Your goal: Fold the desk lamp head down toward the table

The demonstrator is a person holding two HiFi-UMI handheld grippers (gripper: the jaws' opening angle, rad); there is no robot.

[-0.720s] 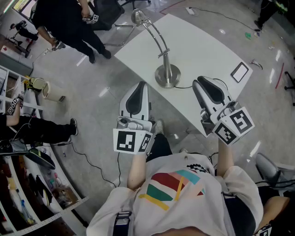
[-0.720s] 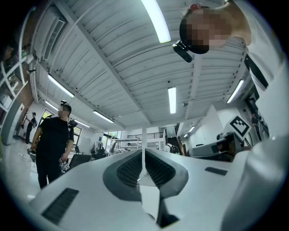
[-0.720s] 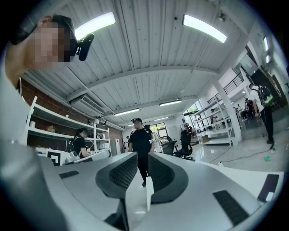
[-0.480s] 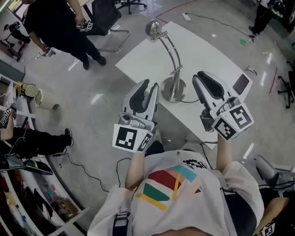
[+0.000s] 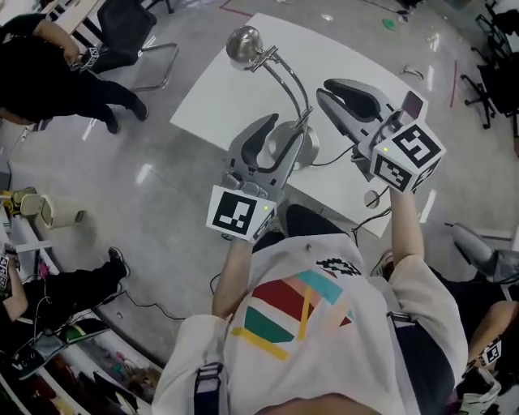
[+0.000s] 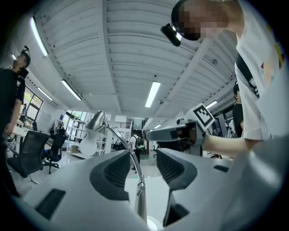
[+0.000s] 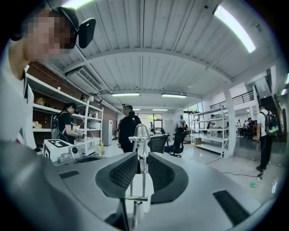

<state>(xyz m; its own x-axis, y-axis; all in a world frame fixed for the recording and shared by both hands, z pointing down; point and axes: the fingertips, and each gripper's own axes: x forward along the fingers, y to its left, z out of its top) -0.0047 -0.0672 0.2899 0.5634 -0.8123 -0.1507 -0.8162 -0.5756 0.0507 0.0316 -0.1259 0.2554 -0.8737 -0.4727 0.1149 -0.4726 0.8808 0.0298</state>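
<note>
A chrome desk lamp stands on the white table (image 5: 357, 57). Its round head (image 5: 242, 44) is raised on a curved arm (image 5: 289, 79) above the base (image 5: 280, 138). My left gripper (image 5: 280, 139) hovers over the base, open, with the lower stem (image 6: 139, 198) standing in the gap between its pads and untouched. My right gripper (image 5: 328, 96) is open just right of the stem. In the right gripper view the lamp's arm (image 7: 143, 167) and lamp head (image 7: 141, 131) line up beyond the right gripper's (image 7: 143, 173) gap. In the left gripper view the lamp's head (image 6: 95, 121) is up left.
A dark phone-like slab (image 5: 412, 104) lies near the table's right edge, and a black cable (image 5: 345, 156) runs off the near edge. Office chairs (image 5: 122, 20) and a person in black (image 5: 49, 77) are on the floor to the left.
Both grippers have moved forward over the table to the lamp. The left one went from beside the table's edge to over the base. The right one came in close to the stem.
</note>
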